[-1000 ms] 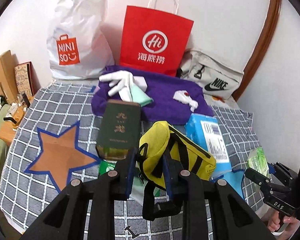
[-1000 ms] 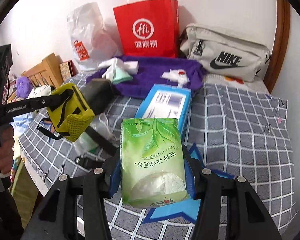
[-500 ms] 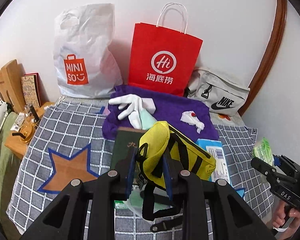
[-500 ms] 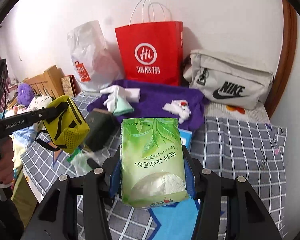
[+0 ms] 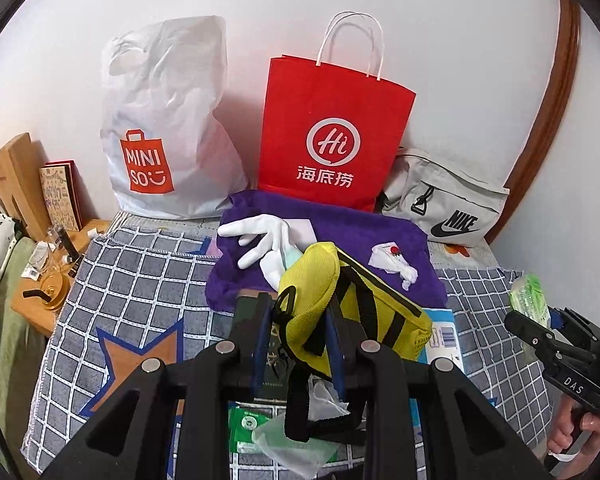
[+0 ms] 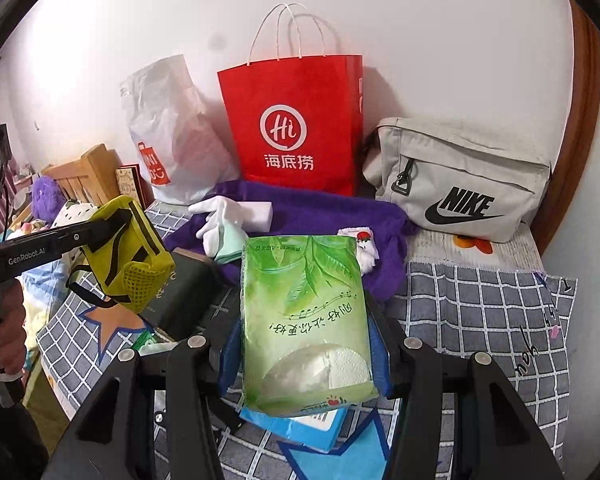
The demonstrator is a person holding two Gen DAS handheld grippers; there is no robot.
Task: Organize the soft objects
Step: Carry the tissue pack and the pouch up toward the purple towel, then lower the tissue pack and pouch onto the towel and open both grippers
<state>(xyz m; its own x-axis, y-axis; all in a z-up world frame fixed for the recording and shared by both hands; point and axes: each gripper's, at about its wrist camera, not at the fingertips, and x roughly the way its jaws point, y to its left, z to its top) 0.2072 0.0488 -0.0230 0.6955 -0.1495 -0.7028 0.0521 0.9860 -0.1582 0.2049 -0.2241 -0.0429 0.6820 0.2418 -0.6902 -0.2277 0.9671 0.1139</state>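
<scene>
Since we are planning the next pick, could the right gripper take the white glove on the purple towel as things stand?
Probably not: the right gripper is shut on the green tissue pack, so its jaws are full. The white glove itself lies uncovered on the purple towel.

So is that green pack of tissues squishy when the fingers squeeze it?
Probably yes. The green tissue pack is a thin plastic wrap around soft paper, so it likely gives a little under the right gripper. It looks light for its size, staying upright in a side pinch alone. The shiny wrap might be a bit slippery.
</scene>
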